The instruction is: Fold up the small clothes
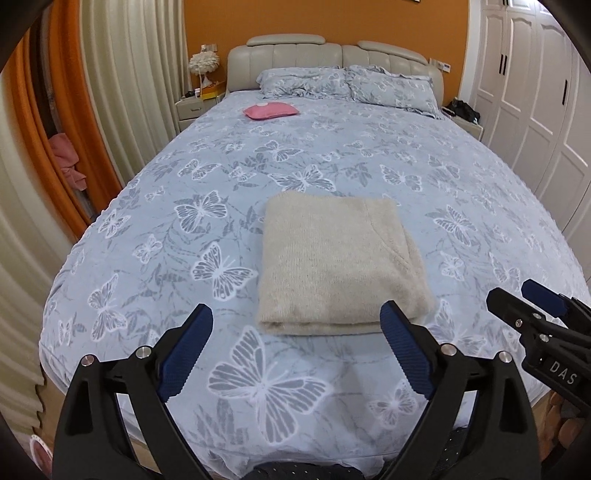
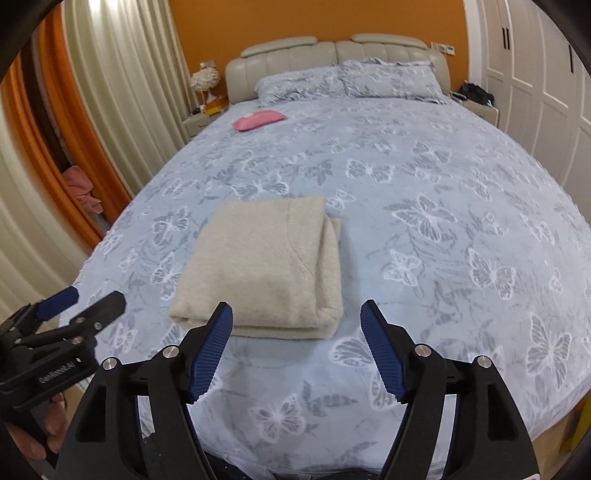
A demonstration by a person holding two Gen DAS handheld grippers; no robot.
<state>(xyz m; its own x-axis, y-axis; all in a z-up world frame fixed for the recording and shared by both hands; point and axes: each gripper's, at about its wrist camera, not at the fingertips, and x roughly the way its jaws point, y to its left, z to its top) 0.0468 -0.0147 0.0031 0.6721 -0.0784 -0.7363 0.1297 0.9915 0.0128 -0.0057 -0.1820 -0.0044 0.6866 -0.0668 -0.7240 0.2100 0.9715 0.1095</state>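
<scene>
Left tool was spread wide, nothing between its blue pads; it hung above the near edge of the bed, clear of the cloth; right tool likewise spread, empty, also off the fabric; each tool showed in the other's view, the right one at the left wrist view's right edge, the left one at the right wrist view's left edge, both with jaws apart there too; fingers of a hand were visible low left in the right wrist view, under the left tool's body.

Just beyond the fingertips: beige knit garment, folded into a neat rectangle, lying flat on the blue butterfly-print bedspread near the foot of the bed, doubled edge facing the cameras, layered edges on its right side; no tool touched it.

Further up: pink pouch-like item on the bedspread near the head; two matching pillows against a padded beige headboard; nightstand with a white lamp on the left; cream curtains left; white wardrobe doors right; orange wall behind.
</scene>
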